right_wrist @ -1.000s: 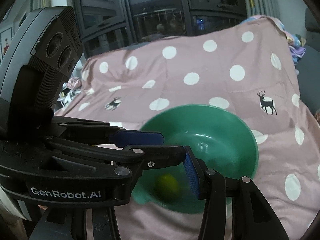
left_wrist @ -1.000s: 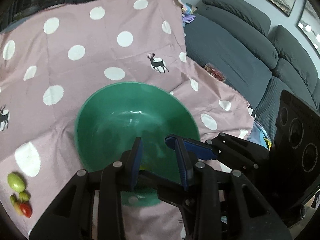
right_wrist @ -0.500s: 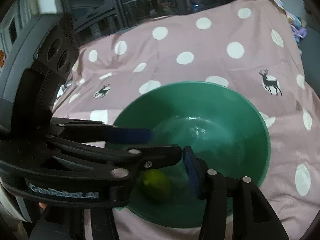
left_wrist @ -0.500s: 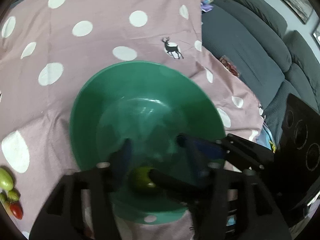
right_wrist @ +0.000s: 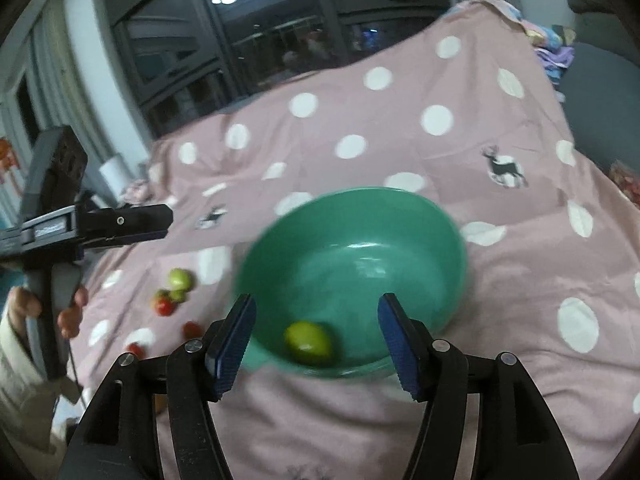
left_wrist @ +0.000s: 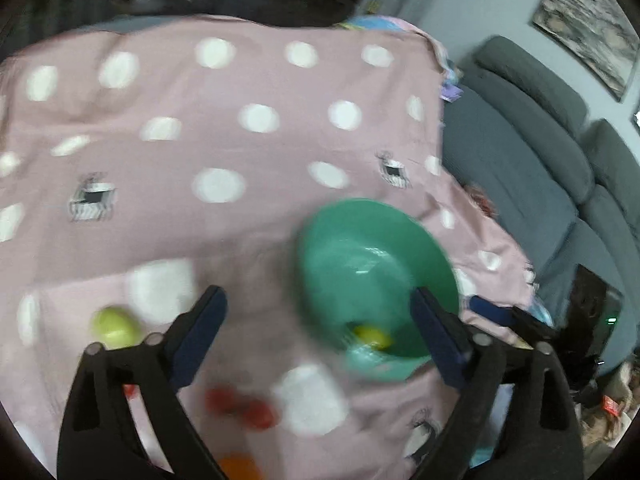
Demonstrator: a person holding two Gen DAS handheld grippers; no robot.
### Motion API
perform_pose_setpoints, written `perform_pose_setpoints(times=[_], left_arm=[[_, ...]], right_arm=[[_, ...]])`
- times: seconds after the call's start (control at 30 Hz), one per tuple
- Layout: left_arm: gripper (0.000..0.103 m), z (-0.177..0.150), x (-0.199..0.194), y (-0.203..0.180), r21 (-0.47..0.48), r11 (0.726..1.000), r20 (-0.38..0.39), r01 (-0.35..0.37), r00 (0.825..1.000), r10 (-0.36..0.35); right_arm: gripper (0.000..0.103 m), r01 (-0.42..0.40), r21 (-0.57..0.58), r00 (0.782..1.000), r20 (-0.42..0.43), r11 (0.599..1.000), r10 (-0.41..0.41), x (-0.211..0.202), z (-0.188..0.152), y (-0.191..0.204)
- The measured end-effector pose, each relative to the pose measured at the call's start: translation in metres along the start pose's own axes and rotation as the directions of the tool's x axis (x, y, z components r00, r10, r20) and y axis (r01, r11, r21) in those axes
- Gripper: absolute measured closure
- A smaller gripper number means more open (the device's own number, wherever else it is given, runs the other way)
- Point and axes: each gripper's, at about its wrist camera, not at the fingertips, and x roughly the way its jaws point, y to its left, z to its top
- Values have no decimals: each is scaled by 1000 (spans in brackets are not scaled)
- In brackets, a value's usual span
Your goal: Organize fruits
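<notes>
Your right gripper (right_wrist: pixel 316 332) is spread wide and holds nothing; the lime (right_wrist: pixel 309 343) lies just beyond the gap between its blue pads (right_wrist: pixel 234 344), on the near inner floor of the green bowl (right_wrist: pixel 440 232). No contact between pads and fruit or bowl rim that you can confirm, since the near rim is blurred.

Your left gripper (left_wrist: pixel 316 340) is also wide and empty. From its camera the bowl (left_wrist: pixel 360 232) sits off to the right of the gap, partly behind the right finger, with the lime (left_wrist: pixel 372 336) a yellow-green smear near that finger's pad. The view is heavily motion-blurred.

Loose fruit on the pink dotted cloth (right_wrist: pixel 400 140): a pale green fruit (left_wrist: pixel 114 326) just left of your left finger, and red tomatoes (left_wrist: pixel 244 404) below the gap. From the right camera the same cluster lies left of the bowl: green fruit (right_wrist: pixel 180 278), red tomato (right_wrist: pixel 165 306), more small red ones nearer you.

Grey sofa (left_wrist: pixel 540 152) runs along the right edge of the cloth. Dark windows (right_wrist: pixel 260 48) behind.
</notes>
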Motion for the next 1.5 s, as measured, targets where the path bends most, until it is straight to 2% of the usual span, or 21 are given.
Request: perform_pose_setpoints(times=[0.1, 0.23, 0.37, 0.53, 0.67, 0.8, 0.93, 1.0, 1.03, 1.17, 1.27, 1.5], left_arm=[[4, -20, -24, 33, -65, 994, -9, -88, 996, 87], [5, -56, -32, 64, -135, 980, -73, -143, 988, 134], [5, -87, -26, 72, -164, 978, -140, -132, 984, 109], [7, -120, -12, 72, -191, 979, -213, -66, 977, 24], [16, -126, -3, 66, -192, 981, -232, -18, 972, -27], [33, -130, 4, 60, -169, 985, -249, 13, 967, -56], [44, -135, 13, 57, -162, 986, -275, 30, 959, -74], [57, -136, 15, 56, -158, 987, -281, 35, 957, -79], [58, -136, 16, 56, -153, 988, -284, 30, 956, -73], [59, -136, 18, 61, -166, 986, -280, 21, 958, -67], [59, -135, 15, 59, -163, 987, -268, 16, 962, -59], [59, -120, 1, 42, -107, 994, -217, 18, 975, -41]], right_arm=[[39, -94, -44, 996, -13, 995, 94, 1, -5, 25], [39, -215, -124, 973, -109, 969, 202, 21, -17, 70], [39, -289, -193, 944, -217, 938, 247, 48, -32, 112], [39, -326, -238, 915, -321, 915, 243, 76, -52, 138], [39, -335, -248, 899, -374, 909, 229, 96, -65, 148], [39, -347, -228, 886, -397, 910, 239, 109, -72, 152], [39, -363, -214, 874, -416, 907, 252, 117, -77, 155], [44, -375, -217, 867, -427, 901, 258, 120, -80, 158], [46, -380, -216, 864, -431, 900, 261, 122, -81, 159], [58, -351, -239, 875, -429, 906, 226, 130, -83, 163], [58, -350, -243, 879, -418, 905, 228, 129, -83, 163], [58, -329, -262, 910, -344, 907, 231, 110, -68, 162]])
